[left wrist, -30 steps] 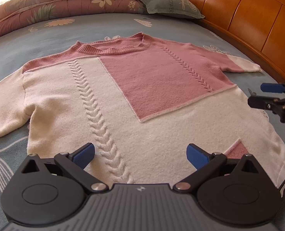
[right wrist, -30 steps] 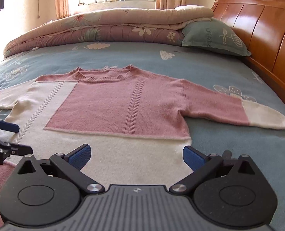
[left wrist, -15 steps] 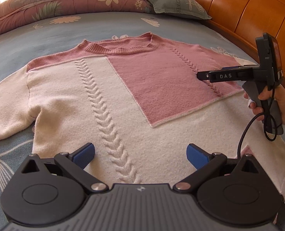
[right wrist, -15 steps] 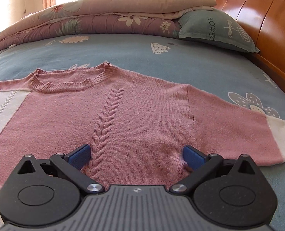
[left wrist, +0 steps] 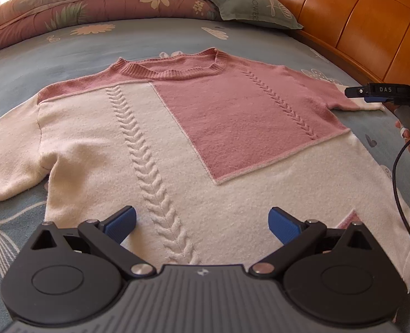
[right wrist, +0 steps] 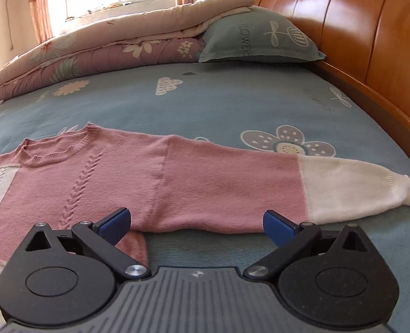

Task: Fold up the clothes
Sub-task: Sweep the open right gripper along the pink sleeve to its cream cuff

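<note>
A pink-and-cream sweater (left wrist: 177, 144) lies spread flat, front up, on a blue bed (right wrist: 232, 102).

The left gripper (left wrist: 202, 222) hangs wide open above its hem; the right gripper (right wrist: 195, 222), fingers equally spread and empty, hovers beside the outstretched sleeve (right wrist: 260, 186).

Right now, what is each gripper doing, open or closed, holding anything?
Left gripper: open, empty, over the sweater.
Right gripper: open, empty, by the sweater's sleeve.

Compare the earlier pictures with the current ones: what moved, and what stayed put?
The right claw swung rightward from the sweater's hem to its pink right sleeve, open. Nothing was grasped. The left claw stayed open above the hem; the sweater lies flat as before.
</note>
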Motion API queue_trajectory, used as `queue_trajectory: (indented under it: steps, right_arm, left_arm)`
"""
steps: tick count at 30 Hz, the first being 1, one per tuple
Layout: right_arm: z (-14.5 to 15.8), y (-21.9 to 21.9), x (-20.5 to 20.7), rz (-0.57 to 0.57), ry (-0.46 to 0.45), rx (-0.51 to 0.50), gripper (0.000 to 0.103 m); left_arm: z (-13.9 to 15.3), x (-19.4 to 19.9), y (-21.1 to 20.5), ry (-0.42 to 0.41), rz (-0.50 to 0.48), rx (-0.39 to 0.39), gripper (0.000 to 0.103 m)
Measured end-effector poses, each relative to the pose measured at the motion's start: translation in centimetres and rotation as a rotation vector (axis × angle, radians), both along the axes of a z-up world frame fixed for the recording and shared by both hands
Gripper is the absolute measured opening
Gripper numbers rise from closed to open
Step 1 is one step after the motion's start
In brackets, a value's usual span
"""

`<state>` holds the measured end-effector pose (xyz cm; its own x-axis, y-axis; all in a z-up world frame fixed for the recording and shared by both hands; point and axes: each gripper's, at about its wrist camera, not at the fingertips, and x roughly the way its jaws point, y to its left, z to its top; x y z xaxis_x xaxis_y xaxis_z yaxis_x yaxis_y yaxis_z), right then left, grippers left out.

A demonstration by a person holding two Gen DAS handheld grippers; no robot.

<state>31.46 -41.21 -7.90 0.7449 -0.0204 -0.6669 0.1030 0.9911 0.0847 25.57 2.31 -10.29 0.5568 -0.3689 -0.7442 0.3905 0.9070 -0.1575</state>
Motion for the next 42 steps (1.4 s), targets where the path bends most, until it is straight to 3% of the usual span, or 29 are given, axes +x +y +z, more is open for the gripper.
queue_trajectory:
  steps: [5, 10, 19, 22, 25, 29, 32, 38, 42]
  right_arm:
    - [1.0, -10.7, 1.6, -0.206, 0.002, 0.104, 0.103]
    - [0.2, -17.4, 3.4, -0.275, -0.035, 0.165, 0.103]
    - [-4.8, -22.1, 4.8, -0.278, 0.063, 0.111, 0.103]
    - [-4.9, -22.6, 4.5, -0.283, 0.054, 0.043, 0.103]
    - [-4.5, -23.5, 3.8, -0.358, 0.033, 0.045, 0.103]
    - [-3.2, -22.5, 2.4, -0.378, -0.027, 0.152, 0.103]
    - [-1.8, -19.1, 1.8, -0.286, -0.035, 0.200, 0.103]
    - [0.1, -6.6, 0.9, 0.012, 0.038, 0.216, 0.103]
    - [-0.1, 3.8, -2.2, 0.197, 0.061, 0.159, 0.103]
  left_arm:
    - [0.1, 0.8, 0.4, 0.006, 0.033, -0.022, 0.101]
    - [0.0, 1.5, 1.0, 0.009, 0.072, -0.051, 0.101]
    - [-0.5, 1.5, 0.1, -0.041, 0.069, 0.014, 0.102]
    - [-0.6, 1.6, 0.1, -0.045, 0.075, 0.009, 0.102]
    - [-0.6, 1.6, 0.2, -0.049, 0.070, 0.009, 0.102]
    - [-0.3, 1.5, 0.5, -0.041, 0.077, -0.015, 0.102]
    - [0.1, 1.2, 0.8, -0.042, 0.082, -0.040, 0.102]
    - [1.0, 0.4, 0.9, -0.082, 0.056, -0.058, 0.102]
    - [0.9, -0.2, 0.9, -0.122, 0.050, -0.037, 0.102]
